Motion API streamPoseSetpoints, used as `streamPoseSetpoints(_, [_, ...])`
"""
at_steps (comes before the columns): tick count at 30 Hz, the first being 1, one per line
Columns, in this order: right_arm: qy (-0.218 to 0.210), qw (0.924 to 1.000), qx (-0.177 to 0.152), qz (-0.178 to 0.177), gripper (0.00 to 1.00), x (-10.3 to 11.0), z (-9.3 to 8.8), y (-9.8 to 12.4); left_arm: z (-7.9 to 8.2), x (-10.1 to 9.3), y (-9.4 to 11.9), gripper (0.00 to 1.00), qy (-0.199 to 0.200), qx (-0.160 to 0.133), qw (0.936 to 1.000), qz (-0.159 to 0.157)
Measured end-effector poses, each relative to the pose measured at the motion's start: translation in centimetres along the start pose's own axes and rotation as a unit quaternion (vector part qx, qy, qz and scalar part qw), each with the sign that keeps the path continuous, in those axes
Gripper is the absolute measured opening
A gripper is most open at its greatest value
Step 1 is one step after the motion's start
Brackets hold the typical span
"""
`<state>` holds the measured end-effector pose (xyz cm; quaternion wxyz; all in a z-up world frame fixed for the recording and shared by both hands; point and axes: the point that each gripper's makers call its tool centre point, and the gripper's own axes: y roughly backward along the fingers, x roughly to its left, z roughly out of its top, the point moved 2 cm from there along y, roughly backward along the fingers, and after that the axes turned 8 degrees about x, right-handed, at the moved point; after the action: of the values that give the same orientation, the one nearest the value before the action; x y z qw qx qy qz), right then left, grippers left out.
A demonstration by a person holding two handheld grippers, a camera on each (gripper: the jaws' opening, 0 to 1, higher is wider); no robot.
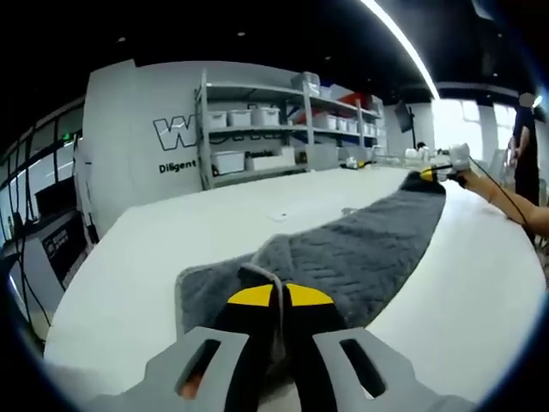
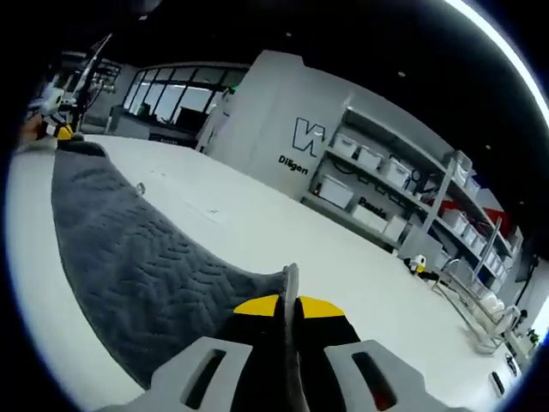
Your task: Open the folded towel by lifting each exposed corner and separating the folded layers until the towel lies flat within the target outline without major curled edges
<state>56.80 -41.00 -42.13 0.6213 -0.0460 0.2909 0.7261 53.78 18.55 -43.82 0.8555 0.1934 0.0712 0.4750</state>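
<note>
Clamped tight on towel [image 1: 343, 249] corners: left gripper [image 1: 279, 296] low centre, right gripper [image 2: 289, 305] likewise. Stretched long across white table [image 1: 129, 283], running lower centre to upper right in left gripper view.

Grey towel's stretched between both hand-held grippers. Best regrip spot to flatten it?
Judging by its pose, take the towel by the sagging long edge midway, coming in from the table side. Both ends are already pinched by the left hand-held gripper and right hand-held gripper; only the middle hangs slack.

Grey wall [image 1: 137, 112] with partly hidden lettering, large "W", smaller "Diligent" beneath
</note>
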Motion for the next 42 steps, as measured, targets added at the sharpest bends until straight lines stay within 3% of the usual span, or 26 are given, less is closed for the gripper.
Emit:
streamPoseSetpoints(5, [0.018, 0.9998, -0.008, 0.003, 0.03, 1.0, 0.3, 1.6, 0.8, -0.2, 1.3, 0.02, 0.005, -0.023, 0.9997, 0.002])
streamPoseSetpoints(16, [0.052, 0.998, -0.024, 0.025, 0.03, 3.0, -0.1, 6.1, 1.7, -2.9, 5.1, 0.02, -0.021, -0.046, 0.9987, -0.012])
streamPoseSetpoints(23, [0.069, 0.9962, -0.028, 0.046, 0.03, 3.9, -1.4, 8.9, 0.2, -3.3, 6.9, 0.02, -0.054, -0.013, 0.9984, 0.0])
streamPoseSetpoints(28, [0.094, 0.9924, -0.005, 0.079, 0.03, 5.5, -2.9, 8.7, -1.8, -3.5, 6.4, 0.02, -0.058, 0.016, 0.9982, -0.003])
streamPoseSetpoints(34, [0.094, 0.9903, 0.013, 0.101, 0.03, 6.8, -3.9, 8.2, -3.2, -4.0, 5.5, 0.03, -0.057, 0.045, 0.9973, -0.013])
streamPoseSetpoints(37, [0.088, 0.9894, 0.024, 0.113, 0.11, 7.4, -4.3, 8.0, -3.6, -4.1, 5.2, 0.03, -0.059, 0.054, 0.9967, -0.015])
streamPoseSetpoints(39, [0.08, 0.989, 0.03, 0.121, 0.22, 7.8, -4.4, 8.0, -3.7, -4.0, 5.2, 0.07, -0.058, 0.056, 0.9966, -0.017])
streamPoseSetpoints(42, [0.087, 0.9887, 0.031, 0.118, 0.22, 8.1, -4.0, 8.1, -3.2, -3.8, 5.3, 0.2, -0.041, 0.048, 0.9978, -0.019])
